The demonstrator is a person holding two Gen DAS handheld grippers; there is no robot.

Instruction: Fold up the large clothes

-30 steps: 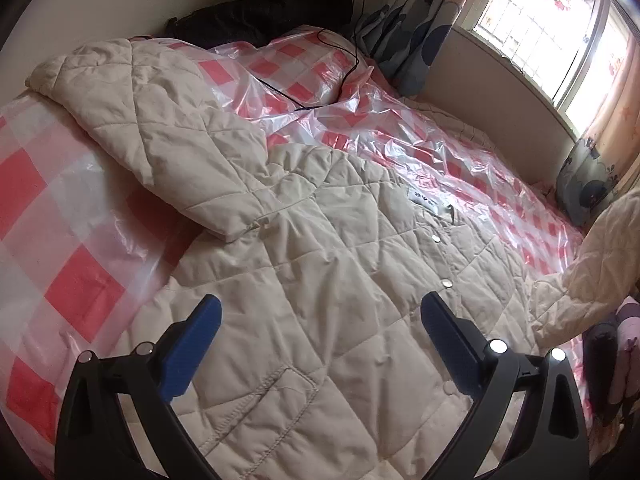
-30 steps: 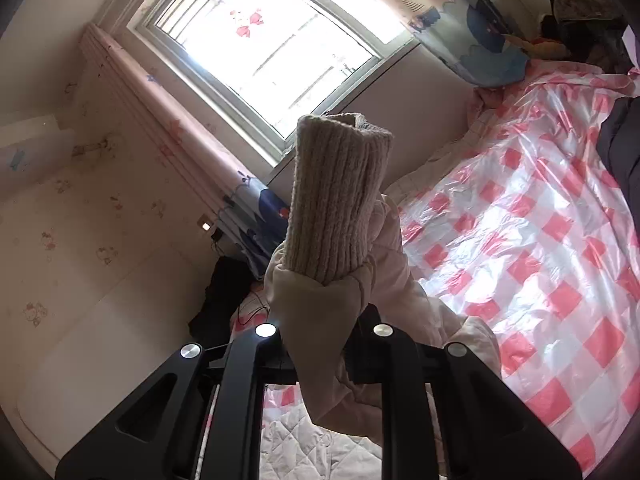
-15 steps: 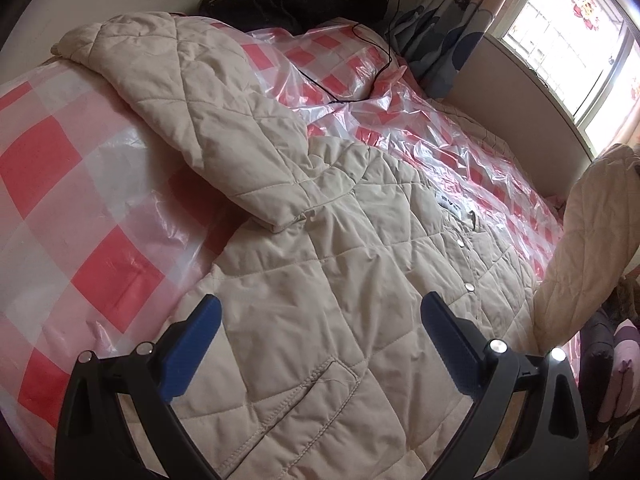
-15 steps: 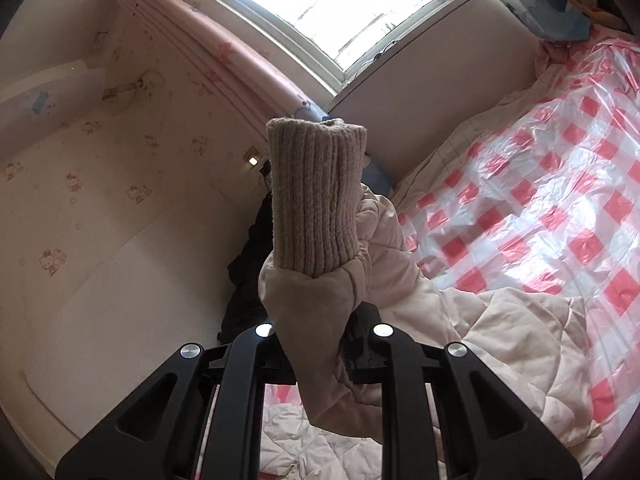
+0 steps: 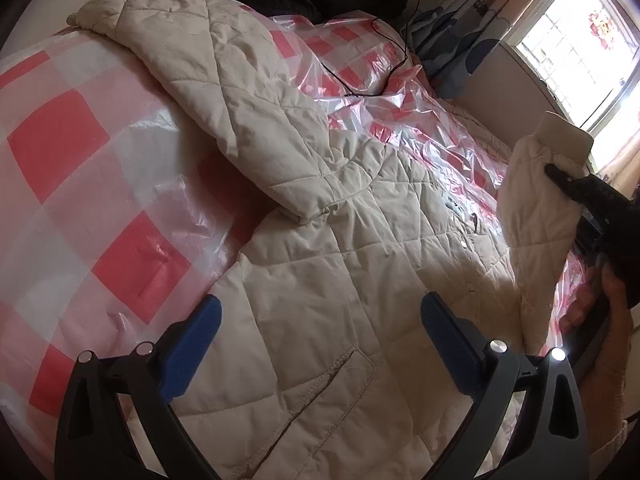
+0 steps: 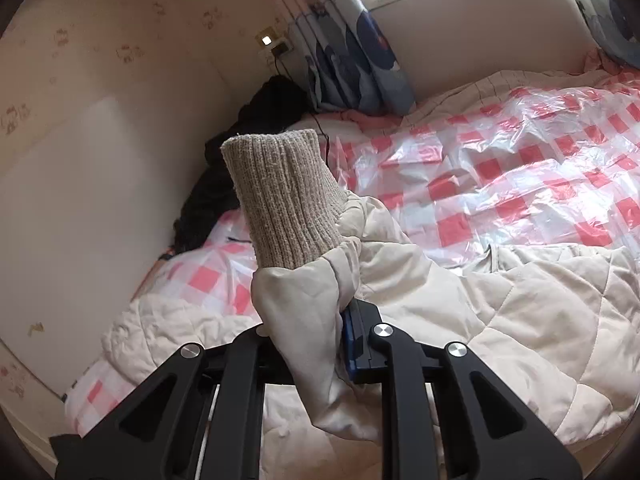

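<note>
right wrist view: right gripper (image 6: 320,344) pinches jacket (image 5: 320,280) sleeve (image 6: 304,320) near its ribbed cuff (image 6: 284,200). left gripper (image 5: 320,328) hovers spread; a loose pinch could let the sleeve slip.

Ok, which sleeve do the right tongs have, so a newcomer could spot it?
Start at the bed with its red-checked plastic cover, then the cream quilted jacket spread on it. The right tongs are shut on the sleeve raised off the bed. Its ribbed knit cuff stands upright; the other sleeve lies flat.
</note>
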